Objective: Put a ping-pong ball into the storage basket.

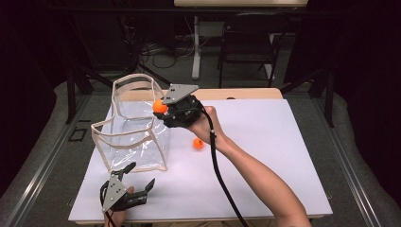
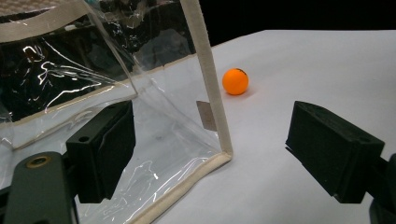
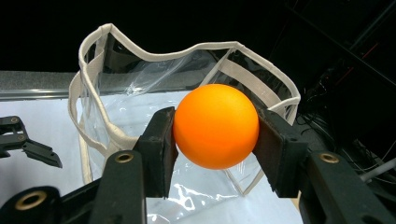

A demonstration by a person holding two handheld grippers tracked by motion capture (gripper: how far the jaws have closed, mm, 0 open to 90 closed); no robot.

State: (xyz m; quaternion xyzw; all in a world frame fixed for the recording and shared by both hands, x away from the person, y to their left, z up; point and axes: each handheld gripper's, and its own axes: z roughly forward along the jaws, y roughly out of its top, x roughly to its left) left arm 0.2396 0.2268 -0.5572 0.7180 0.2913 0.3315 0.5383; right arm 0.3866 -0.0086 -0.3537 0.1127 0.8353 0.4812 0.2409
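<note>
we hold our right gripper (image 1: 163,108) up over the white table (image 1: 265,142), just at the open top of the clear bag (image 1: 132,127). its two black jaws are closed tight on an orange ball (image 3: 215,126), one jaw on each side, and the ball sits right at the tip. in the right gripper view the ball is in front of the bag's mouth, and the bag's cream rim (image 3: 154,51) curves behind it from about 9 o'clock round to 3 o'clock.

the bag stands upright on the table. it is see-through with cream edges.

a second orange ball (image 1: 198,143) lies on the table, near the bag, at about 3 o'clock from the bag's bottom corner. in the left gripper view this ball (image 2: 235,81) sits past the bag's cream corner edge (image 2: 212,88).

our left gripper (image 1: 137,182) is low at the near edge of the table, at about 6 o'clock from the bag. its jaws are wide apart and hold nothing. one jaw looks to be just behind the clear wall of the bag and the other is out over bare table
</note>
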